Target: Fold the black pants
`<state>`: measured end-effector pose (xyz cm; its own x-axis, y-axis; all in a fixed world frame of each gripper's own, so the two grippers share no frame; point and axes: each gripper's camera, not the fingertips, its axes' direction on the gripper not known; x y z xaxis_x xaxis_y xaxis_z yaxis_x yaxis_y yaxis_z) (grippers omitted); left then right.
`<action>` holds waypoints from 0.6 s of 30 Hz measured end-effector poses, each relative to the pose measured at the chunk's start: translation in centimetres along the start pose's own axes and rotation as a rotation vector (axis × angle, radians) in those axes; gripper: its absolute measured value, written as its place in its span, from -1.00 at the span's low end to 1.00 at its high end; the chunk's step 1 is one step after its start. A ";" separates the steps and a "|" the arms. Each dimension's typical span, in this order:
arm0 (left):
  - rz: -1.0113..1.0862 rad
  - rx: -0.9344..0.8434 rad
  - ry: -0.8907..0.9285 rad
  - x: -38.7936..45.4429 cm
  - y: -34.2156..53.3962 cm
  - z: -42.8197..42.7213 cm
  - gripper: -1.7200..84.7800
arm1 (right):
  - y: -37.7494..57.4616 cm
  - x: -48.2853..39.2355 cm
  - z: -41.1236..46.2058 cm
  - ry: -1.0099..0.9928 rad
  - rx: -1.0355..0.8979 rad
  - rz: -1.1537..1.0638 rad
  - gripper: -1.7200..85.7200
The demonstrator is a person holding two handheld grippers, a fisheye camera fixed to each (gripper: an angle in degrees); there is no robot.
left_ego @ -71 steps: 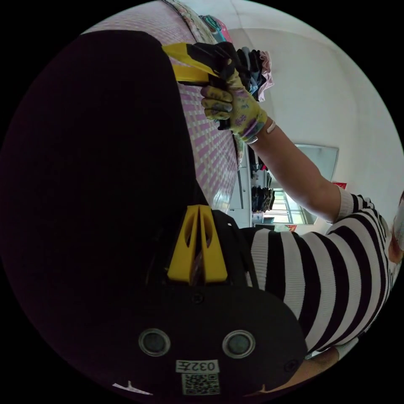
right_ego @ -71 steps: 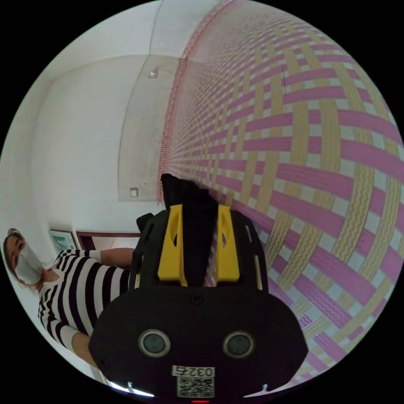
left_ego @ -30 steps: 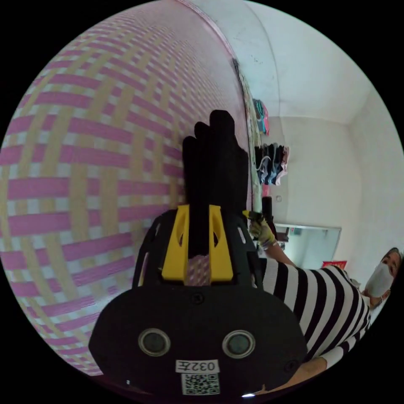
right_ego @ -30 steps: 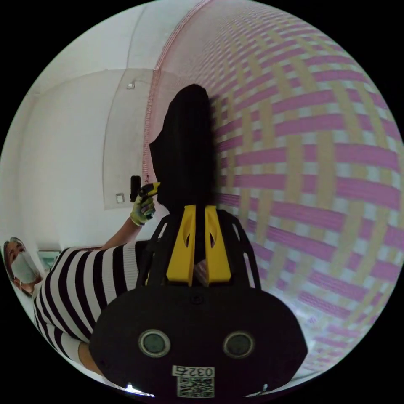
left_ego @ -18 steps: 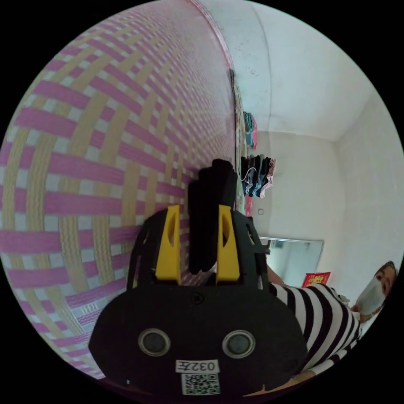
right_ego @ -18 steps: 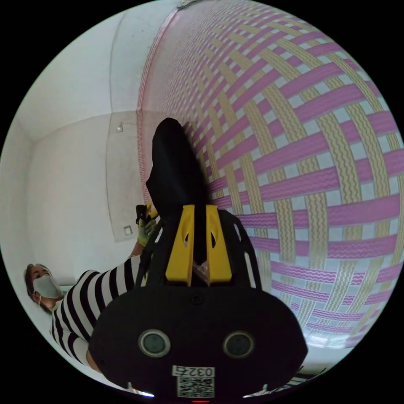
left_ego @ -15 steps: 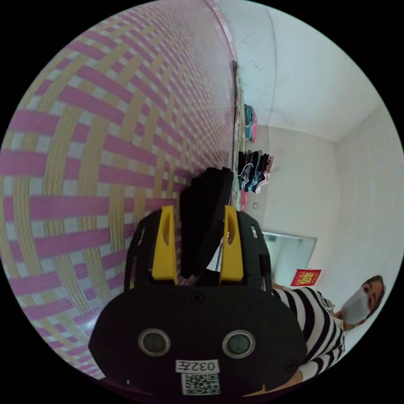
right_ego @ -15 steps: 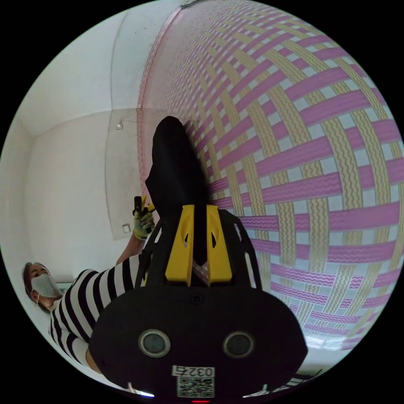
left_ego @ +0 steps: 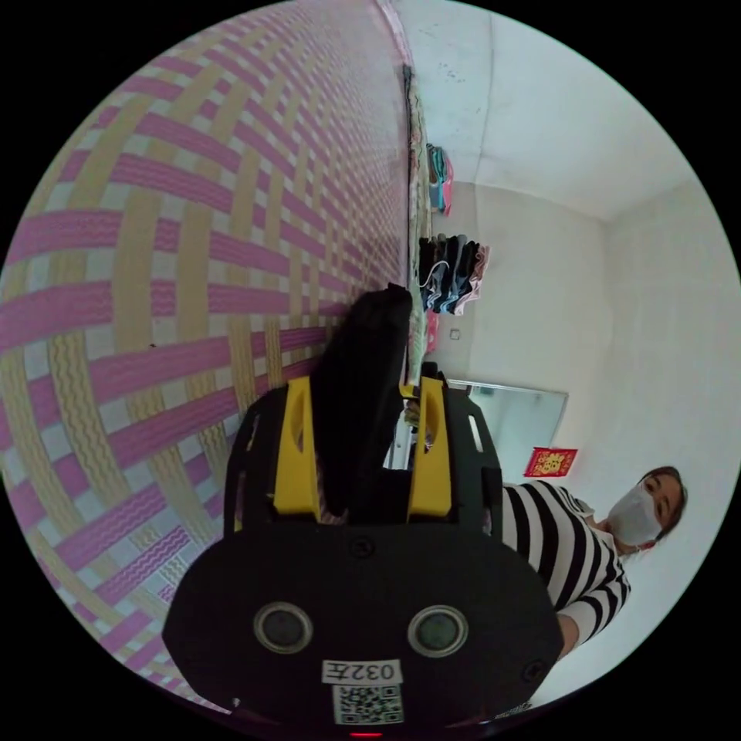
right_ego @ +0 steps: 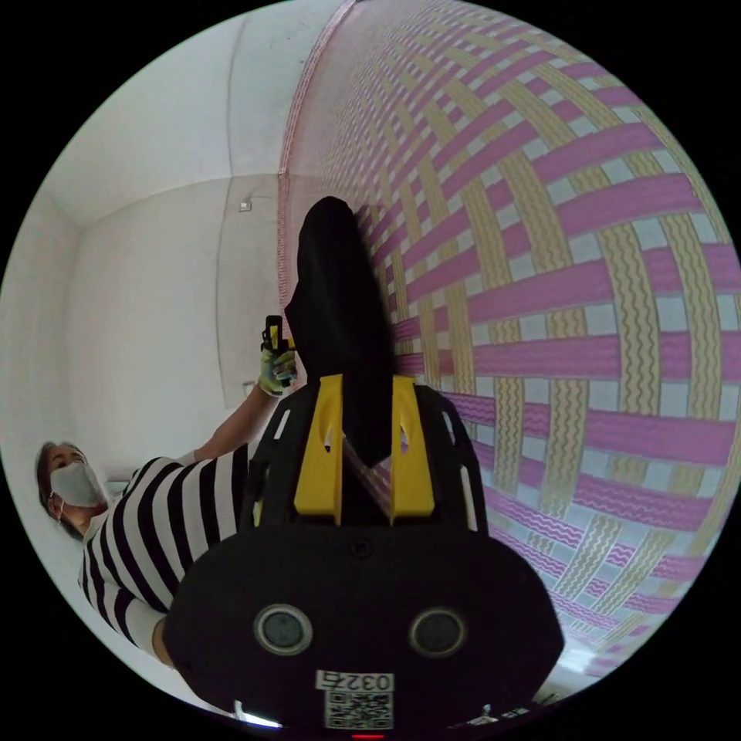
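We see a mat (left_ego: 193, 255) woven in pink and yellow bands, spread wide under both views (right_ego: 556, 293). The black pants (left_ego: 359, 386) lie on it in a folded bundle (right_ego: 340, 309). At the mat's far edge from the pants, a patterned cloth (left_ego: 417, 231) runs along it, with a pile of clothes (left_ego: 451, 274) just past that edge.

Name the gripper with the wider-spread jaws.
The left gripper: its jaws stand far apart around the black pants; those of the right gripper sit closer.

Home bedroom: woven pink-yellow mat (left_ego: 193, 231), hanging clothes (left_ego: 451, 274), white walls (right_ego: 154, 293).
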<state>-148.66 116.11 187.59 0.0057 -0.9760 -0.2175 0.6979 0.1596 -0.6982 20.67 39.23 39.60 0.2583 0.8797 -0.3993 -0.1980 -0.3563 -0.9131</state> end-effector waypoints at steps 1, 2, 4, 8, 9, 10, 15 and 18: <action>0.005 -0.017 -0.016 0.1 -0.5 0.5 -0.59 | 0.2 0.2 0.2 0.006 -0.035 -0.009 -0.73; 0.015 -0.038 -0.037 0.2 -1.1 1.1 -0.59 | 0.4 0.3 0.3 0.010 -0.064 -0.024 -0.72; 0.017 -0.068 -0.075 0.2 -2.0 2.1 -0.62 | 0.8 0.5 0.3 0.014 -0.087 -0.039 -0.71; 0.012 -0.117 -0.105 -0.5 -3.6 4.6 -0.69 | 2.1 1.4 0.2 -0.011 -0.118 -0.059 -0.70; 0.008 -0.120 -0.108 -0.8 -3.7 4.9 -0.71 | 2.2 1.6 0.2 -0.015 -0.122 -0.062 -0.71; -0.001 -0.114 -0.114 -1.2 -3.9 5.4 -0.74 | 2.4 1.8 0.4 -0.014 -0.131 -0.070 -0.72; -0.032 -0.017 -0.102 -3.0 -4.0 6.5 -0.81 | 2.8 1.7 2.5 0.001 -0.206 -0.119 -0.75; -0.111 0.060 -0.070 -4.4 -3.8 7.3 -0.83 | 3.6 1.7 4.2 0.036 -0.233 -0.128 -0.78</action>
<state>-146.10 118.77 196.16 -0.0254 -0.9955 -0.0910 0.7387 0.0427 -0.6727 16.45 40.73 36.04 0.3014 0.9119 -0.2786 0.0602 -0.3098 -0.9489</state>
